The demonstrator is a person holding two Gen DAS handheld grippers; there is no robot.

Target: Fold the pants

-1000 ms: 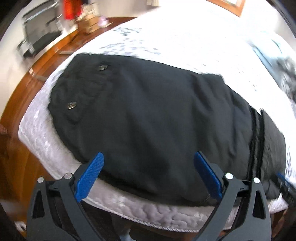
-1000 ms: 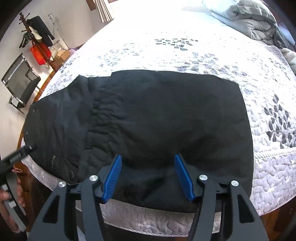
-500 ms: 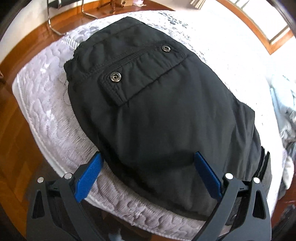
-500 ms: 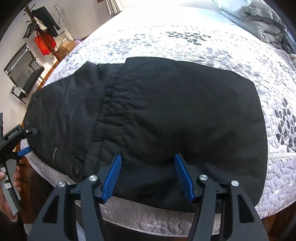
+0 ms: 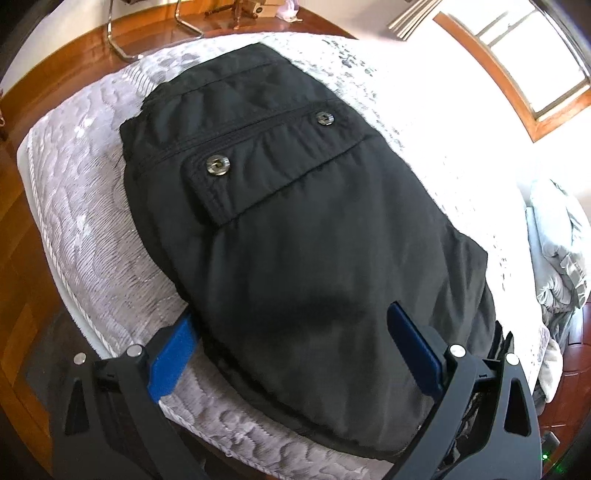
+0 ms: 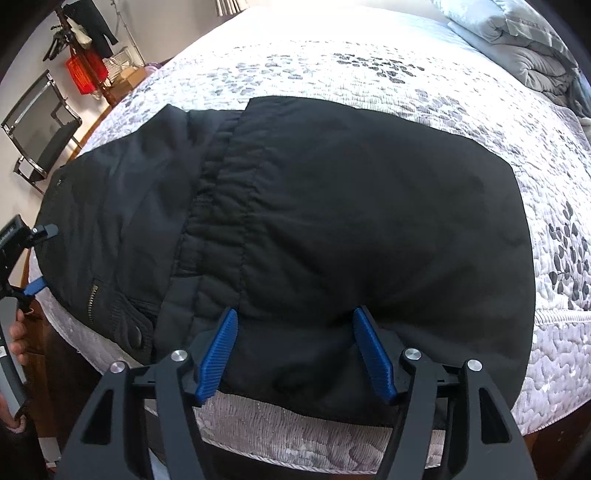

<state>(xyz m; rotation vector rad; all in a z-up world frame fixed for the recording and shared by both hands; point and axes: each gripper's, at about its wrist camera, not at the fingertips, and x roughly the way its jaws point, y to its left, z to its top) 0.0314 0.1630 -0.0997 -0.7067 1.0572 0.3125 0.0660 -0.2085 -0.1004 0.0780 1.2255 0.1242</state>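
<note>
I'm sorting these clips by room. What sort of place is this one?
Most likely a bedroom: the black pants lie on a bed with a quilted leaf-print bedspread, a folded grey duvet sits at its far end, and clothes hang on a coat stand.

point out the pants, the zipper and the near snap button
pants [image 5: 332,258], left wrist view, middle of fabric
zipper [image 6: 91,291], right wrist view, brass teeth
near snap button [image 5: 218,164], left wrist view, centre of stud
</note>
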